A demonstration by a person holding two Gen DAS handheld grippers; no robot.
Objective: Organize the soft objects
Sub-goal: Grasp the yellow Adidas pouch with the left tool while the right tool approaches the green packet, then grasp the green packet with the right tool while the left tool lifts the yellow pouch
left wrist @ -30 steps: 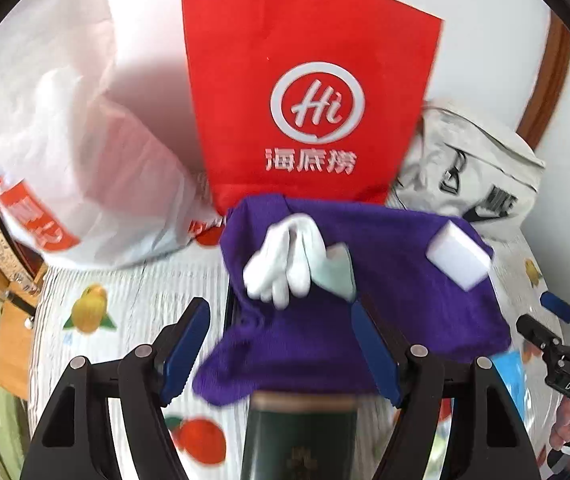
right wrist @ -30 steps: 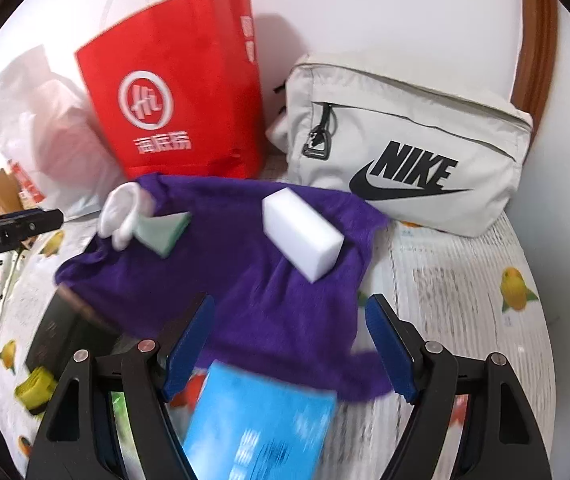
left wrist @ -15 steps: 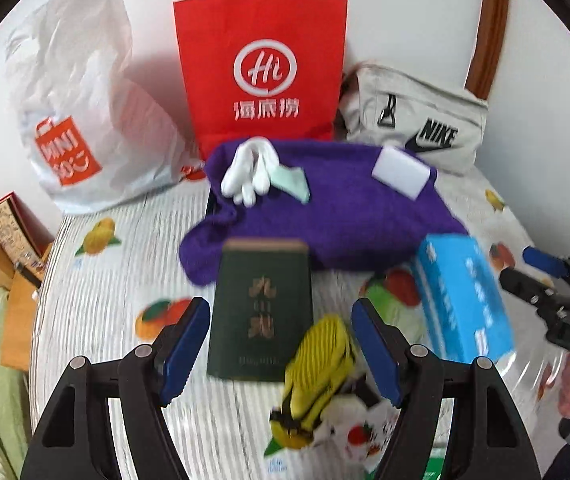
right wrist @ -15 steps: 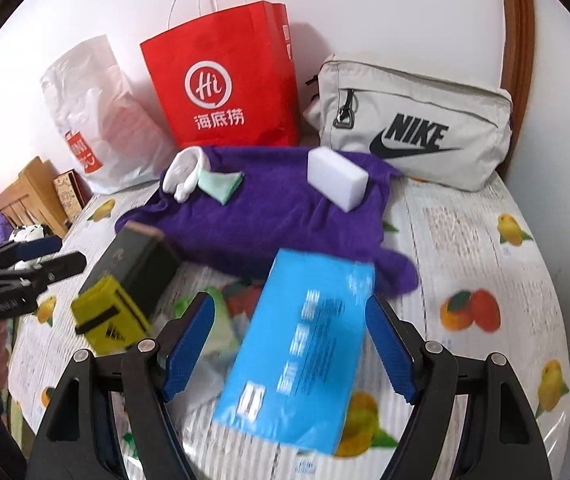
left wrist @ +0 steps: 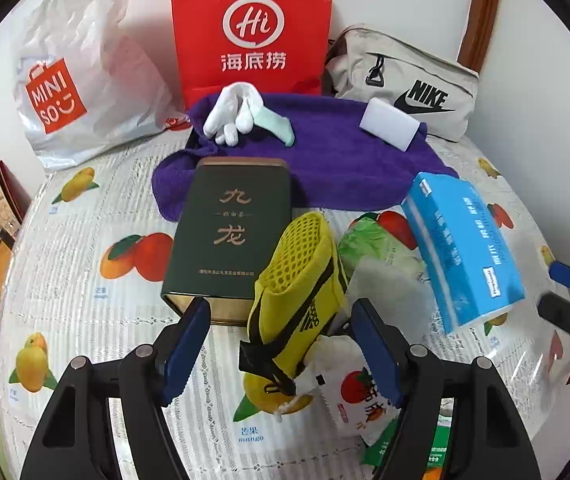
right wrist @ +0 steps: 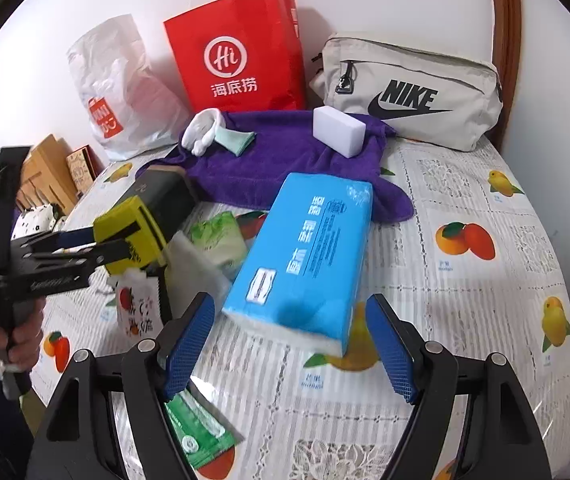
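A purple towel lies spread at the back of the table, with a white glove, a mint sock and a white sponge block on it. The towel also shows in the right wrist view. My left gripper is open, its jaws on either side of a yellow mesh pouch without touching it. My right gripper is open, just in front of a blue tissue pack. The left gripper also shows in the right wrist view.
A dark green tin box lies beside the pouch. A red paper bag, a white Miniso bag and a grey Nike bag stand at the back. Small snack and wipe packets lie near the front.
Both grippers have pulled back from the purple towel toward the front of the table. The tin box, yellow pouch and blue tissue pack have come into view.
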